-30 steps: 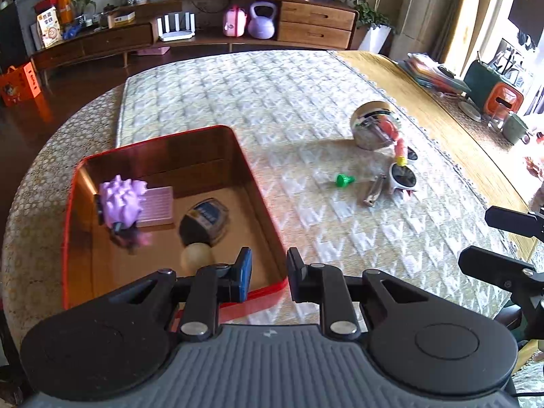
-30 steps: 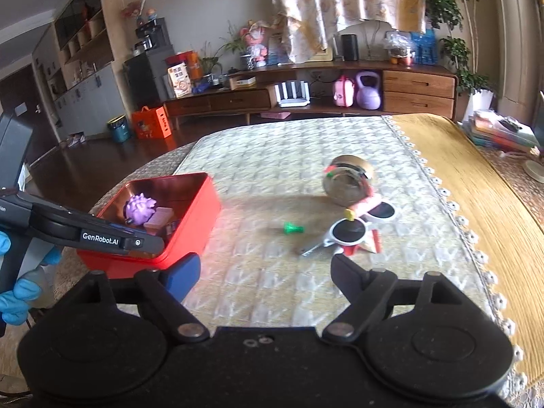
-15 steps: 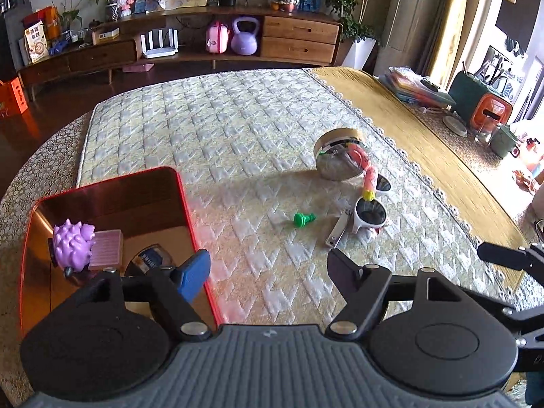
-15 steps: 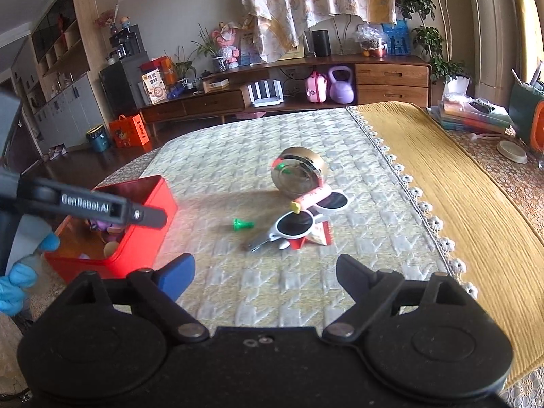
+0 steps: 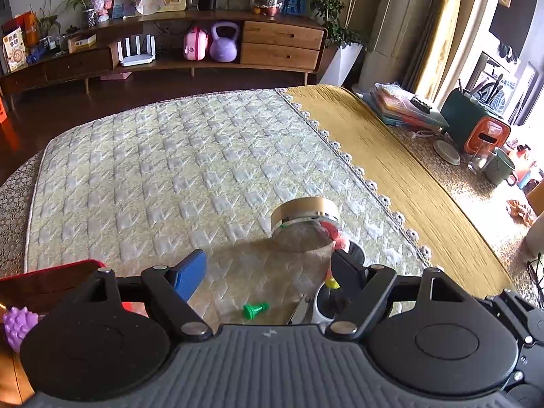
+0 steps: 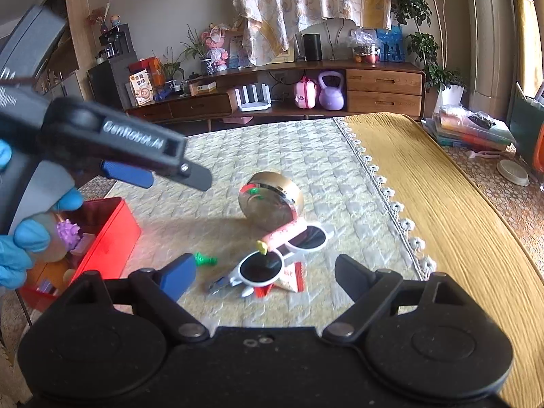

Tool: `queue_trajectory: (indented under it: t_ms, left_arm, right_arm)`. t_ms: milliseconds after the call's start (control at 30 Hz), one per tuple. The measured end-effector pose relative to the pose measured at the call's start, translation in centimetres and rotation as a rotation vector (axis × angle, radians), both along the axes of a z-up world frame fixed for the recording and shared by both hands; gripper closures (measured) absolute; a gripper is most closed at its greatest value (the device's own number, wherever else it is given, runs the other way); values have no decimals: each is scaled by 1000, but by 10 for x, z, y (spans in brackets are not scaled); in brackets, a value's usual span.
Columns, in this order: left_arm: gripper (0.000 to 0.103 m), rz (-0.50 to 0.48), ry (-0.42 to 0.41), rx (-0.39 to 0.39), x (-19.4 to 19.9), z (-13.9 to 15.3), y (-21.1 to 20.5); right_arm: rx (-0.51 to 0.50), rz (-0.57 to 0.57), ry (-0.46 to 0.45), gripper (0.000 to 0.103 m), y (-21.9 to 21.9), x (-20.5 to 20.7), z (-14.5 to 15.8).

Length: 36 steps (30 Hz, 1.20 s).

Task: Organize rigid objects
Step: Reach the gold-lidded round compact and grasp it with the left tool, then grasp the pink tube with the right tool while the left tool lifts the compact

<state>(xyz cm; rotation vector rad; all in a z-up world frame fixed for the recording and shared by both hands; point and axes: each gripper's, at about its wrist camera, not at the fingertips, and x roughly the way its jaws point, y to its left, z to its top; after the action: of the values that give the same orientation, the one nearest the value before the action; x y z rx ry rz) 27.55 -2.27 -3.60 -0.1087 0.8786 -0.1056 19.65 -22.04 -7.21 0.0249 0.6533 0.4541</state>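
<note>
Now the loose pile lies right ahead of both grippers on the quilt [image 6: 258, 156], well apart from the red box [image 6: 112, 234] at 9 o'clock. In the right wrist view the sunglasses [image 6: 282, 255] sit at 12 o'clock from the right gripper [image 6: 261, 275], their long axis running from 8 to 2 o'clock, with a pink pen [image 6: 289, 231] laid across them along much the same line. A small metal tool [image 6: 221, 284] pokes out at their 8 o'clock end, a green peg [image 6: 204, 259] lies at 10 o'clock just beside the blue pad, and the round tin [image 6: 272, 200] stands on edge behind.

The right gripper looks the nearer of the two to the sunglasses; its jaws stand wide, nothing between them, touching nothing. To take the sunglasses it would, by my reading, need to close across the frame's short side, so a slight roll may be called for.

The left gripper [image 5: 268, 272] has just been opening its jaws; they now stand wide and empty. From it the peg [image 5: 255, 309] lies at 6 o'clock between the fingers, the tin [image 5: 302, 227] at 12 to 1 o'clock. In the right view it hangs at 10 o'clock, held by a blue-gloved hand [image 6: 20, 238] above the box, where a purple spiky ball [image 6: 69, 233] already lies.
</note>
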Motion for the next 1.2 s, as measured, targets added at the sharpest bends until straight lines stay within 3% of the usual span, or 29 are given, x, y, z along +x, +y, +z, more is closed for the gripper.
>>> queue_trajectory:
  t_ms: [133, 300, 500, 867, 1200]
  left_arm:
    - [23, 10, 60, -12, 33, -4, -12]
    - [23, 24, 141, -21, 65, -20, -24]
    - [23, 34, 177, 5, 89, -34, -36]
    - [23, 67, 302, -146, 122, -55, -30]
    - [23, 22, 351, -185, 127, -70, -35]
  right_arm:
    - [-10, -8, 16, 23, 7, 18, -7]
    - [-12, 0, 27, 23, 16, 33, -14]
    - [1, -41, 68, 29, 23, 54, -24]
    - [50, -62, 119, 37, 25, 77, -37]
    - [12, -39, 125, 62, 32, 74, -40]
